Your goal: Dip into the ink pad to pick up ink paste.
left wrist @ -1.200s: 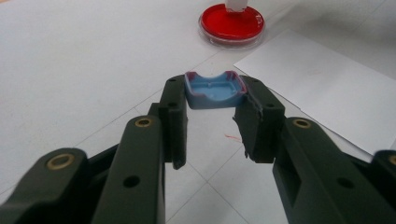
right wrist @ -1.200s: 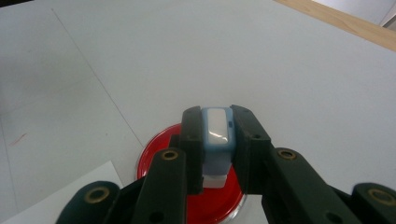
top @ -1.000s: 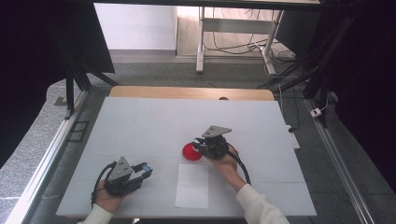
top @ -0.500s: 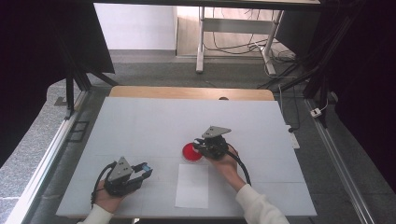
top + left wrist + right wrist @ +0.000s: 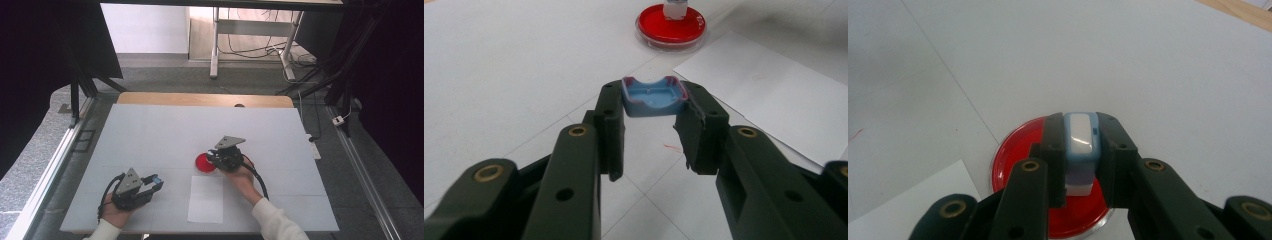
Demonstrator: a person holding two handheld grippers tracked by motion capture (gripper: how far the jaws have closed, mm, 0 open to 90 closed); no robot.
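High view: white tabletop [image 5: 150,135] fills the middle of the frame; both forearms enter from the bottom edge.

Left hand-held gripper [image 5: 156,182], lower left of the high view, lies low over the tabletop and points toward frame right. Its jaws are clamped on a small blue cap [image 5: 654,96] with pinkish edges. In the left gripper view the cap sits centre frame, pinched between the two jaw tips, hollow side facing the camera and just above the tabletop.

Right hand-held gripper [image 5: 210,157], just right of centre in the high view, grey three-cornered plate on top, points toward frame left. Its jaws are closed tight on a small white-and-blue block [image 5: 1081,142]. In the right gripper view the block stands upright between the jaw tips, centre frame, over the red dish [image 5: 1018,160]. Cannot tell whether the block's bottom touches the dish surface.

The red dish is round and shallow with a clear rim. It is at centre in the high view [image 5: 203,162], at the right gripper's tips, and at the top of the left gripper view [image 5: 670,25] with the block above it.

White paper sheet [image 5: 206,199] lies flat below the dish in the high view, between the two hands, near the dish but apart from it.
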